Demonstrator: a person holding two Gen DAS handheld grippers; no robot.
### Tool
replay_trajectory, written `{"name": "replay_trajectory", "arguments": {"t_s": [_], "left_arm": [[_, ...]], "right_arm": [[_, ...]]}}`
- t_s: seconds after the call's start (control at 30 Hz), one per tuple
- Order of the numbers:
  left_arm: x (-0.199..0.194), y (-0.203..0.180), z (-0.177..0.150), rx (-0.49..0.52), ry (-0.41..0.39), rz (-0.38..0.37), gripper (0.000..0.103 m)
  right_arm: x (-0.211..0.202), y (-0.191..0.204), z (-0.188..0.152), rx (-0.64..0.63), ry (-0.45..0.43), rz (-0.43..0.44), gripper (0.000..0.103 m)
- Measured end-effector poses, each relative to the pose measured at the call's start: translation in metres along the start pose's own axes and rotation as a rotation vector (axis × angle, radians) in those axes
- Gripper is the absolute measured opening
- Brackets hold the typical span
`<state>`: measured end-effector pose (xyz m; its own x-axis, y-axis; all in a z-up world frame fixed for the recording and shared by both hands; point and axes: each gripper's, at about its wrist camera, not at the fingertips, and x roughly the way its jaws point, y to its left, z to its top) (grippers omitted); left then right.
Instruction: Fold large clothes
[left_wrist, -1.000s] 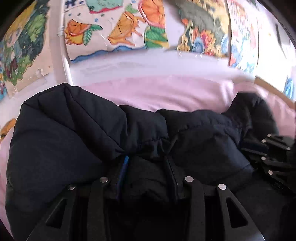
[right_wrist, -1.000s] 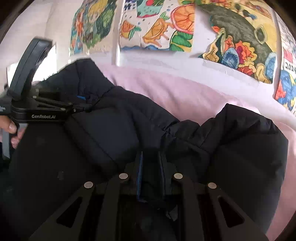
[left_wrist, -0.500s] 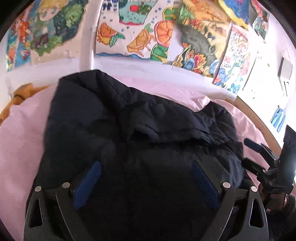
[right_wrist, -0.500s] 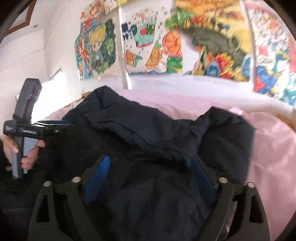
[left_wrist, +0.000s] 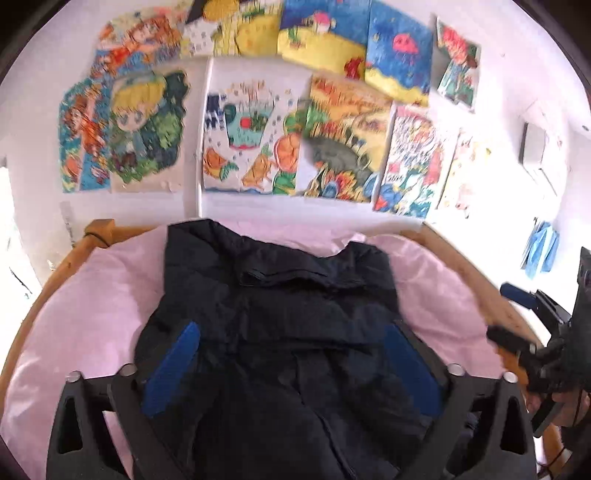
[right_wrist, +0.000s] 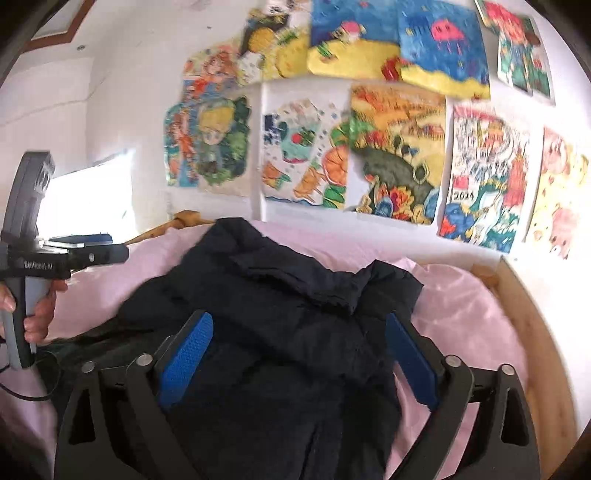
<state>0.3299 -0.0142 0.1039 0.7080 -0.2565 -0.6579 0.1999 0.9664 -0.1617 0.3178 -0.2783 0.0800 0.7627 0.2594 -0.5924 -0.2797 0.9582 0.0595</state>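
Note:
A dark navy puffer jacket (left_wrist: 280, 295) lies bunched on the pink bed sheet (left_wrist: 92, 302), its top part folded over itself. My left gripper (left_wrist: 291, 332) hangs above the jacket's near part. Its jaws are opening, wide apart, with blue pads (left_wrist: 177, 354) bare and no cloth pinched between them. In the right wrist view the same jacket (right_wrist: 288, 288) lies below my right gripper (right_wrist: 297, 319), whose jaws are also opening wide and grip nothing. Each gripper shows in the other's view: the left gripper (right_wrist: 92, 253) at far left, the right gripper (left_wrist: 511, 314) at far right.
A curved wooden bed frame (left_wrist: 66, 266) rims the pink sheet. Several colourful drawings (left_wrist: 251, 147) cover the white wall behind. A person's hand (right_wrist: 37, 314) holds the left gripper's handle. A bright window (right_wrist: 92, 192) is at left, and a cable (right_wrist: 22, 395) trails below the hand.
Both grippers let go of the jacket, opened wide and pulled up and back from it. The jacket dropped onto the sheet, and more of the bed and wall shows now.

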Motion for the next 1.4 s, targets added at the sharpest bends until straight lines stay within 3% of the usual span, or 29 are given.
{"name": "replay_trajectory", "arguments": {"t_s": [0.1,0.2,0.37,0.47,0.53,0.63,0.7,0.77,1.0,1.17,1.3,1.4], "left_arm": [[-0.035,-0.011,-0.002,0.009,0.084,-0.001,0.103],[-0.060,-0.027,-0.010,0.027,0.192,-0.065,0.103],[-0.100,-0.034,-0.039,-0.087,0.222,-0.107,0.103],[-0.107,-0.037,-0.056,-0.089,0.252,-0.086,0.103],[-0.104,-0.038,-0.071,-0.071,0.296,-0.031,0.103],[-0.088,-0.030,-0.094,-0.055,0.366,-0.047,0.103],[-0.078,-0.024,-0.106,-0.069,0.403,0.001,0.103],[-0.074,-0.020,-0.111,-0.063,0.411,0.004,0.103],[-0.064,-0.017,-0.126,0.039,0.426,0.039,0.103],[-0.057,-0.023,-0.141,0.194,0.421,0.098,0.103],[-0.059,-0.037,-0.156,0.415,0.363,0.200,0.103],[-0.057,-0.041,-0.161,0.476,0.359,0.222,0.103]], "right_arm": [[-0.041,0.018,0.004,-0.022,0.097,0.016,0.100],[-0.075,0.038,-0.005,-0.045,0.190,0.020,0.100],[-0.127,0.059,-0.035,0.014,0.221,0.030,0.100],[-0.147,0.066,-0.054,0.011,0.227,0.016,0.101],[-0.150,0.070,-0.070,-0.051,0.228,-0.030,0.101],[-0.144,0.081,-0.089,-0.165,0.245,-0.087,0.101],[-0.132,0.087,-0.105,-0.251,0.273,-0.135,0.101],[-0.116,0.095,-0.121,-0.337,0.308,-0.168,0.101],[-0.068,0.102,-0.146,-0.376,0.401,-0.163,0.101],[-0.054,0.117,-0.161,-0.470,0.434,-0.179,0.101],[-0.043,0.131,-0.175,-0.565,0.479,-0.270,0.101],[-0.037,0.141,-0.179,-0.635,0.488,-0.330,0.101]]}}
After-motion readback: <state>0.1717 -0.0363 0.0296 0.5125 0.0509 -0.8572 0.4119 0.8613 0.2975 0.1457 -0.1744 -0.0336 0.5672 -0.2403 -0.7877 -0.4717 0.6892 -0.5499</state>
